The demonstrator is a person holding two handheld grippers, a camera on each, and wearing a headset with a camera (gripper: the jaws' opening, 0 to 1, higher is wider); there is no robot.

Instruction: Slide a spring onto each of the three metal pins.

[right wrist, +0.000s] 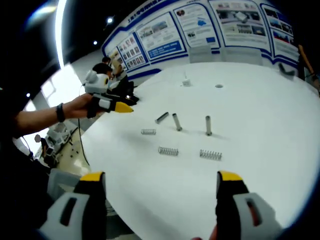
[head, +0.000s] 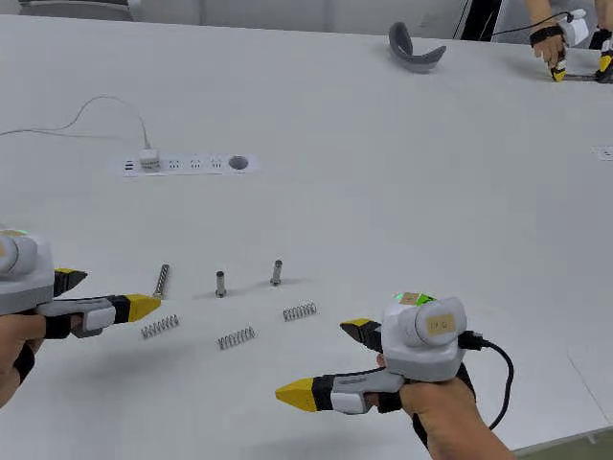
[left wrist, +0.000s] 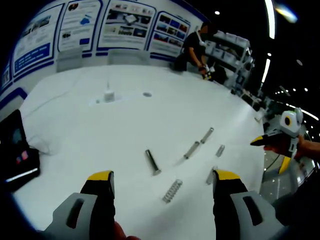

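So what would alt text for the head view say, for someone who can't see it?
The open yellow-tipped left gripper and right gripper hover over a white table with three small coiled metal springs and three short metal pins, two upright, one lying flat.

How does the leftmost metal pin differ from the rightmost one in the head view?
The leftmost pin lies on its side; the rightmost pin stands upright. The leftmost pin is close to the left gripper; the rightmost pin is farther from it. Both are bare grey metal.
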